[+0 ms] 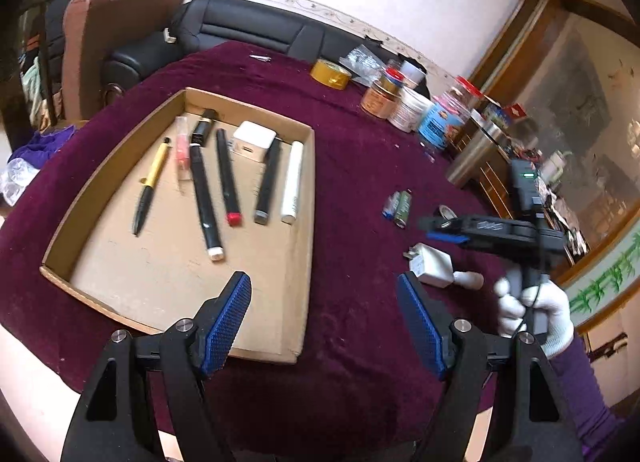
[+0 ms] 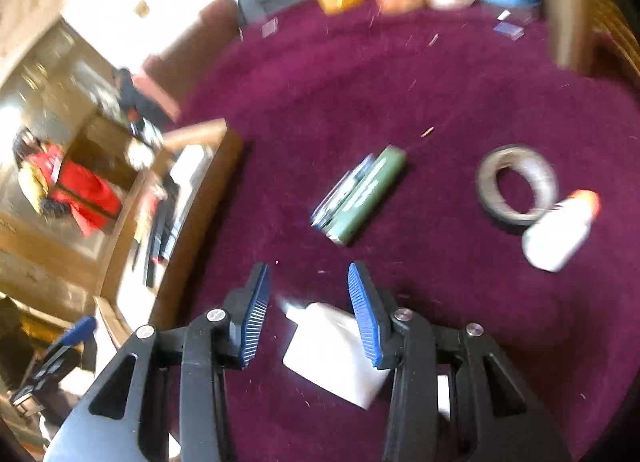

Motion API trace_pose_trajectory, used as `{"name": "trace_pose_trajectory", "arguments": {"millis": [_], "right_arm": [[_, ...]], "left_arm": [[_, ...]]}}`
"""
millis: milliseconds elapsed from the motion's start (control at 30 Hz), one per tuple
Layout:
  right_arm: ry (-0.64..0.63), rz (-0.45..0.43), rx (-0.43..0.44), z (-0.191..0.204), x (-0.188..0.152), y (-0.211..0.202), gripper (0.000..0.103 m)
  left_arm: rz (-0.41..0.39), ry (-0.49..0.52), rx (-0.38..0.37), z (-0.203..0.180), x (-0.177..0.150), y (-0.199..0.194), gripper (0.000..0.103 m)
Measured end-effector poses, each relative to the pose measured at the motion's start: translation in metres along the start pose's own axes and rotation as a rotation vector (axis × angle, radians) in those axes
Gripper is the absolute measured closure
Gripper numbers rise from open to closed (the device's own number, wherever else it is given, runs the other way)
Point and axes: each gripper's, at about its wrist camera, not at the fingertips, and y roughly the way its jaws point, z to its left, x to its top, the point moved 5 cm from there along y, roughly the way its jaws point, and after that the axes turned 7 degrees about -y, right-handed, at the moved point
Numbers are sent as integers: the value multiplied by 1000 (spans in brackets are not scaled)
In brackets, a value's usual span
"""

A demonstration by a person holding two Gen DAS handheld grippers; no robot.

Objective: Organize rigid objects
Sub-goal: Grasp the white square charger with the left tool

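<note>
A shallow cardboard tray on the maroon tablecloth holds several pens and markers, a white tube and a white box. My left gripper is open and empty, hovering over the tray's near right corner. My right gripper is open above the cloth, and a white charger plug lies between and below its jaws, not gripped. The plug also shows in the left wrist view. Green and blue batteries lie ahead of the right gripper, and also show in the left wrist view.
A small tape ring and a white bottle lie right of the batteries. Jars and cans and a yellow tape roll stand at the table's far edge. A metal cup stands at the right. A black sofa is behind.
</note>
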Motion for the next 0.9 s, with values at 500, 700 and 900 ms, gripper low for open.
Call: {"name": "trace_pose_trajectory", "arguments": {"millis": [500,700,900], "right_arm": [[289,-234,-163,-138,-40,-48,42],[268,-236,-163,-135,-43,-48,37],[272,-239,-157,-133,-42,-47,37]], "left_arm": [[97,361,-14,-108,-36,32,33],[41,681,-48,-159,-39,77,33],[173,837,-19,-180,-40,144,33]]}}
